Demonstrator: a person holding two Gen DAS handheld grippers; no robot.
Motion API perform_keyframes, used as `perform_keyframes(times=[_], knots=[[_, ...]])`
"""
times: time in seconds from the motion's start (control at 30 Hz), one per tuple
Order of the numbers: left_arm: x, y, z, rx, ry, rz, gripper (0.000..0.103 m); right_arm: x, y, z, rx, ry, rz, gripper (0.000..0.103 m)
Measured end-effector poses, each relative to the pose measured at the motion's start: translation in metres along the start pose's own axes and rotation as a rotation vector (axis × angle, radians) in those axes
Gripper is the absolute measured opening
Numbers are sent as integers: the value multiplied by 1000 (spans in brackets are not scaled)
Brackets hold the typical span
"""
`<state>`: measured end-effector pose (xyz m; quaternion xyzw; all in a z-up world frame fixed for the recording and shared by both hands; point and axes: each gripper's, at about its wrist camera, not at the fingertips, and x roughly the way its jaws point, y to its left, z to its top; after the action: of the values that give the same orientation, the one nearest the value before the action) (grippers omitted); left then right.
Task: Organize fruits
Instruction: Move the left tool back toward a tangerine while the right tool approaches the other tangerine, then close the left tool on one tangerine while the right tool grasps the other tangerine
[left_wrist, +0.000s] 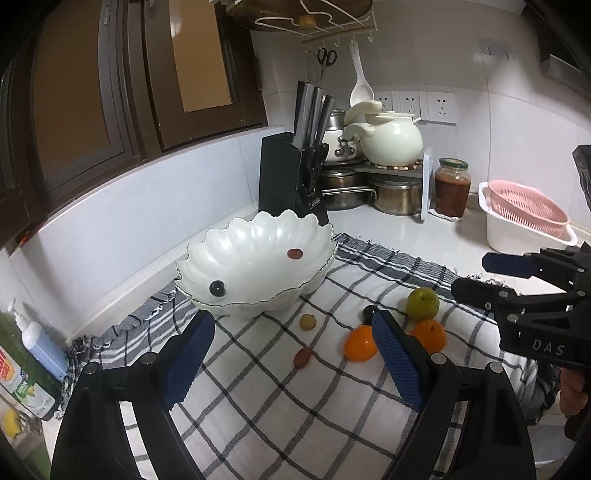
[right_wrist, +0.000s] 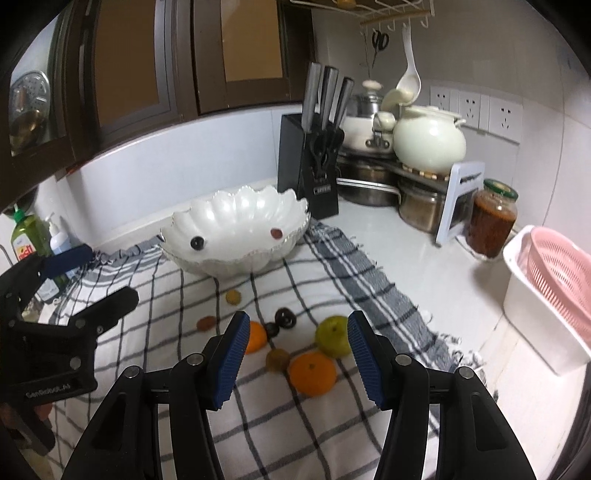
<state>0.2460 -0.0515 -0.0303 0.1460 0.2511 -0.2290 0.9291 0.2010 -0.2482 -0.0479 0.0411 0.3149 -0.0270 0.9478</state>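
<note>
A white scalloped bowl (left_wrist: 258, 232) (right_wrist: 236, 214) stands at the back of the checked cloth and holds a dark grape (left_wrist: 217, 288) and a red grape (left_wrist: 294, 253). On the cloth lie a green fruit (right_wrist: 332, 336), two oranges (right_wrist: 313, 373) (right_wrist: 256, 338), dark fruits (right_wrist: 285, 317), a brownish fruit (right_wrist: 277, 359), a small yellow fruit (left_wrist: 307, 322) and a reddish one (left_wrist: 302, 357). My left gripper (left_wrist: 291, 321) hovers open over the cloth, left of the oranges. My right gripper (right_wrist: 297, 321) hangs open above the orange and green fruit, with nothing between its fingers.
A black knife block (left_wrist: 291, 177) stands right behind the bowl. Steel pots, a white ceramic pot (left_wrist: 391, 142) and a jar (left_wrist: 452, 186) fill the back corner. A pink colander in a white tub (right_wrist: 546, 288) sits to the right. Soap bottles (left_wrist: 40, 343) stand at the left.
</note>
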Motion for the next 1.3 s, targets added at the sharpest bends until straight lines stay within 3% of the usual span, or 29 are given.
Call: perform_keyframes(times=[0.77, 1.3], knots=[[62, -25, -28, 84, 100, -109, 78, 57, -14, -36, 68, 182, 12, 56], [101, -47, -40, 155, 166, -177, 67, 85, -19, -47, 78, 248, 34, 56]])
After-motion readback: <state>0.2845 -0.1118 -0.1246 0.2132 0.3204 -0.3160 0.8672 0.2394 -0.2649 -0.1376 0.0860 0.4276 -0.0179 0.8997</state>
